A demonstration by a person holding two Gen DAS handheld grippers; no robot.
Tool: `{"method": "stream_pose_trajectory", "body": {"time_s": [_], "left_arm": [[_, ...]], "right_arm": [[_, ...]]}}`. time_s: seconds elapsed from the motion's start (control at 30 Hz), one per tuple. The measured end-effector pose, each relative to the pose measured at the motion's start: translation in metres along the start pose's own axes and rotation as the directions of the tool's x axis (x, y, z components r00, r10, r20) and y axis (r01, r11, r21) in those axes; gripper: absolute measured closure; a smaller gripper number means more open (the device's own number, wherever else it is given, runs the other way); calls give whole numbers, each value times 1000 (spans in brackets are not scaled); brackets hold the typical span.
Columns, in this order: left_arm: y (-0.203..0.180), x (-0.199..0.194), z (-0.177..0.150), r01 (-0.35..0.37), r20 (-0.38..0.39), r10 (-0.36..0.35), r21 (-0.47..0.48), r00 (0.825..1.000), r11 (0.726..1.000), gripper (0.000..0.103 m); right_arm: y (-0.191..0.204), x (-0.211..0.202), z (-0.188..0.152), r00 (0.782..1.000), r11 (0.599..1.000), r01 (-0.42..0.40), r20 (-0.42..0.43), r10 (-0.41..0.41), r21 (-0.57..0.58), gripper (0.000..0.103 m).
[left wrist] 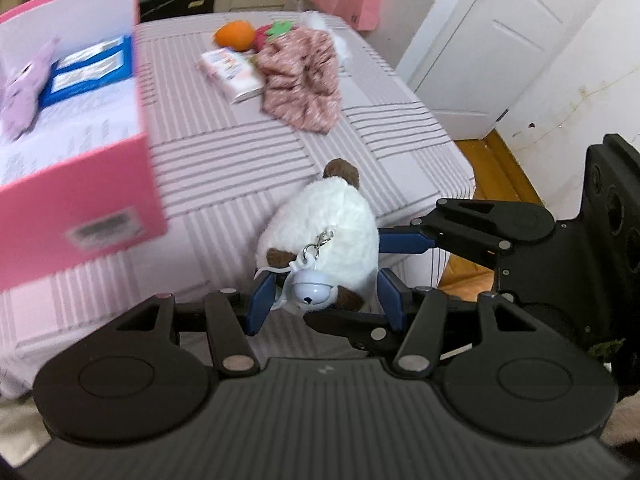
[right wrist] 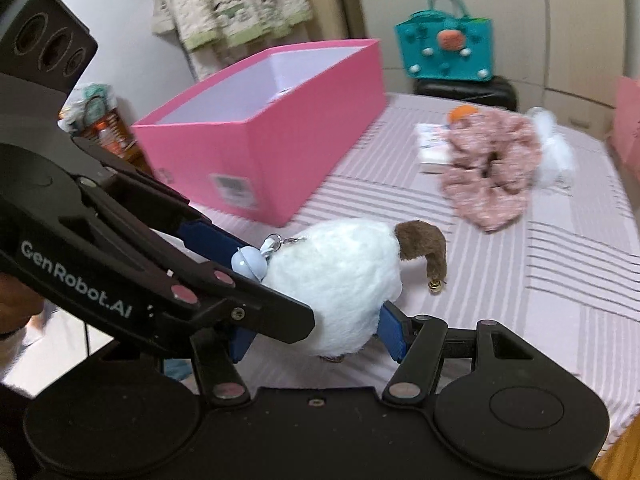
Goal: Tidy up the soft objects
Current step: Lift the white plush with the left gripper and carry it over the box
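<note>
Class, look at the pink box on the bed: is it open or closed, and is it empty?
Open, no lid: the pink box shows its white inside. Not empty: a purple soft toy and a blue-framed item lie in it.

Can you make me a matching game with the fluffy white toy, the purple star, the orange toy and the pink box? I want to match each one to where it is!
1 white plush toy
2 purple star plush
3 orange plush
4 pink box

A inside the box
B standing open on the bed
C clamped by both grippers
D at the bed's far end

Pairs: 1-C, 2-A, 3-D, 4-B
</note>
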State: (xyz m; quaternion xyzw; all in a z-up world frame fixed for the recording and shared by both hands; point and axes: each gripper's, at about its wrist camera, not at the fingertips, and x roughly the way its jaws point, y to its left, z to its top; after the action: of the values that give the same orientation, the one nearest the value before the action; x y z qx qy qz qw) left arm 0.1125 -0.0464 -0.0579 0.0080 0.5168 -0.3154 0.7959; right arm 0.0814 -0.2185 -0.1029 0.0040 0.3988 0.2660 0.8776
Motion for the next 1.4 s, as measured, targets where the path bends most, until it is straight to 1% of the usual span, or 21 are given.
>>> {"method": "stream_pose_trajectory", "body": {"time_s": [0.2,0.4,0.53,0.63,0.7,0.77,0.87,1.0,1.1,1.2,1.33,1.4], "left_arm": [[15,-32,-16,-56,-16,55,-32,998,998,49],[40,-63,-24,-79,-45,75,-100,996,992,48],[49,-87,-28,-92,-12,91,-106,996,990,45],[58,-104,-28,-85,16,88,-127,996,988,45],[61,-114,-27,-83,41,89,-130,995,988,45],[64,-124,-23,-91,80,101,-120,992,989,45],[71,-133,-13,-98,142,115,-121,983,988,45],[84,-143,3,-87,226,114,-124,967,988,45],[93,-145,16,-90,276,116,-105,954,990,45],[110,-138,35,-68,312,100,-112,945,991,45],[136,-122,59,-24,343,69,-135,937,991,44],[153,-110,73,-8,349,68,-170,935,985,44]], "right_arm": [[32,6,11,995,995,-89,-41,87,-41,35],[62,11,29,983,981,-169,-89,161,-91,35],[76,12,46,970,967,-226,-117,213,-117,34],[80,16,62,952,951,-284,-155,265,-118,33],[85,18,72,947,945,-299,-164,277,-132,33],[90,19,82,952,943,-290,-149,268,-162,33],[96,18,99,965,941,-261,-94,246,-214,33],[94,19,123,972,944,-230,-11,234,-237,33],[90,23,139,976,946,-191,51,211,-263,33],[87,30,154,979,947,-134,111,173,-291,33],[76,47,176,977,951,-62,178,120,-302,33],[69,60,188,976,949,-60,182,121,-309,33]]}}
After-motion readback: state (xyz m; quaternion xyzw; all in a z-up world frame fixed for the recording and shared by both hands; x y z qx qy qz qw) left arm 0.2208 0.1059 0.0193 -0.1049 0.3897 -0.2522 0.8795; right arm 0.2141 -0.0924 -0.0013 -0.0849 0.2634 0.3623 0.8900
